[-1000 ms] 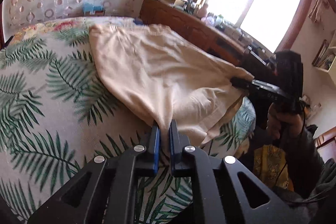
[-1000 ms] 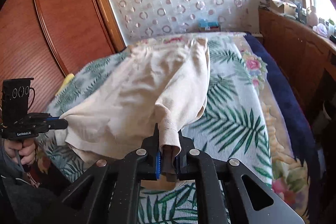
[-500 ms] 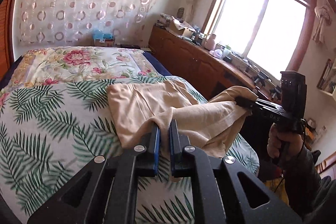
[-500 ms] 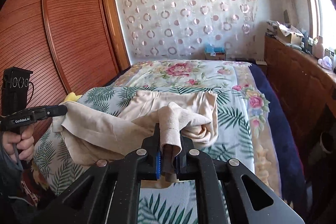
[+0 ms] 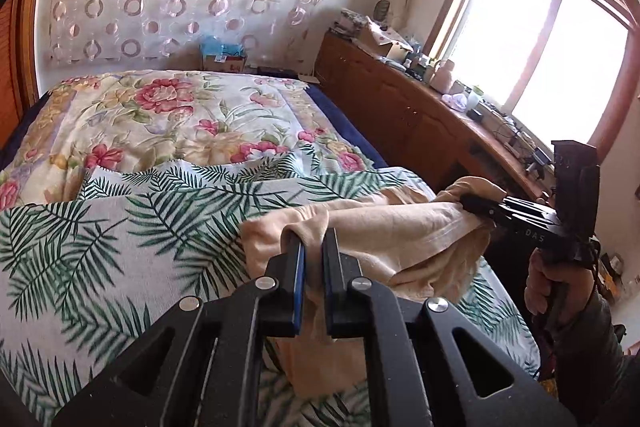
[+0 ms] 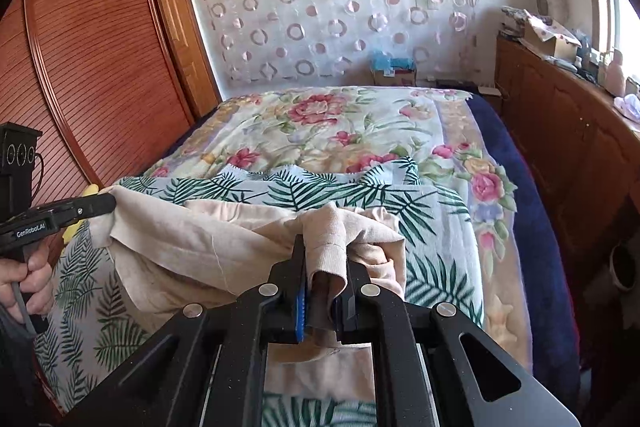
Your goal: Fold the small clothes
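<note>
A beige garment [image 5: 400,231] hangs bunched between both grippers at the near end of the bed. My left gripper [image 5: 312,237] is shut on one edge of it, with cloth draped over and below the fingers. The other gripper [image 5: 470,203], held by a hand at the right, pinches the far corner. In the right wrist view my right gripper [image 6: 324,247] is shut on a ribbed cuff or hem of the garment [image 6: 208,239]. There the left gripper [image 6: 106,203] grips the corner at the left, and the cloth sags between them onto the palm-leaf sheet [image 6: 432,279].
The bed carries a palm-leaf sheet [image 5: 100,235] over a floral quilt [image 5: 160,123]. A long wooden cabinet [image 5: 400,111] with clutter runs under the window [image 5: 540,47] on the right. A slatted wardrobe [image 6: 100,47] stands to the left. A blue box [image 5: 222,53] sits beyond the bed.
Both grippers drew back toward the near end of the bed and rose a little, dragging the garment along. It lay spread out before and is now bunched.
</note>
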The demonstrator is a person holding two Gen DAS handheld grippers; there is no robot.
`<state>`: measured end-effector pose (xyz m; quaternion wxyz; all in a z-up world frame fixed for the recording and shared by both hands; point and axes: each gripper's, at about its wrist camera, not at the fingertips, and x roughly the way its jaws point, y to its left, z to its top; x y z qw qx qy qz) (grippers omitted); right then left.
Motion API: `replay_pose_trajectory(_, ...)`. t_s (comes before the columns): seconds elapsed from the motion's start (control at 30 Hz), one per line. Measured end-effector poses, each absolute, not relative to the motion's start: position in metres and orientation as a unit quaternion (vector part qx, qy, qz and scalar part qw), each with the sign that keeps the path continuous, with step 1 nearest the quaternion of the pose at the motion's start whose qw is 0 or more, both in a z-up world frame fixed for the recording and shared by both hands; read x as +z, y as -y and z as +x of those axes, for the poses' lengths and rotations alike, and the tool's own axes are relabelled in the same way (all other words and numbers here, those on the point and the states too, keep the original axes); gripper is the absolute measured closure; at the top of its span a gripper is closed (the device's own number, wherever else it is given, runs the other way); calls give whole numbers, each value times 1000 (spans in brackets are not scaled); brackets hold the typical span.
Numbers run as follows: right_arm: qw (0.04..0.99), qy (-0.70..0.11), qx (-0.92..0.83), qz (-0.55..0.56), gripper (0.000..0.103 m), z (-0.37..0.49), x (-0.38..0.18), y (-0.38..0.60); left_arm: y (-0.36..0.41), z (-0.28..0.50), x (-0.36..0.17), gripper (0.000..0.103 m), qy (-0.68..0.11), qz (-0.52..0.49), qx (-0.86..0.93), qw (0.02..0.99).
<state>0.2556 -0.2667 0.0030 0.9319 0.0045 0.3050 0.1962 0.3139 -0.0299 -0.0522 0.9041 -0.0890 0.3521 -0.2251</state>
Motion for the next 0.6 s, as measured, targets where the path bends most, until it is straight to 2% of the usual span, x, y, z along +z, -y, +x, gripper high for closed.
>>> replay_pose_trajectory(0.1,929,-314,197,-6,93,271,3,263,28,334,-68,94,-367,-89,-221,899)
replay_pose_trajectory(0.17,928,-314,198,-8,87,274,3,263,28,340,-78,94,-378,-84,-217,896)
replay_pose_trajectory(0.3,933,-300,198,-7,83,270,6,259,31,343,-83,94,-378,-72,-217,897)
replay_pose_trajectory(0.43,941,-284,180,-23,61,262,9,261,29,344,-77,93,-377,-81,-226,894)
replay_pose_trajectory(0.5,946,-274,172,-27,60,255,13,265,28,342,-72,91,-374,-84,-229,895)
replay_pose_trajectory(0.53,948,-269,165,-29,60,252,15,268,29,340,-68,88,-370,-79,-236,895)
replay_pose_trajectory(0.6,950,-262,166,-35,60,242,14,270,29,335,-60,56,-355,-61,-231,904)
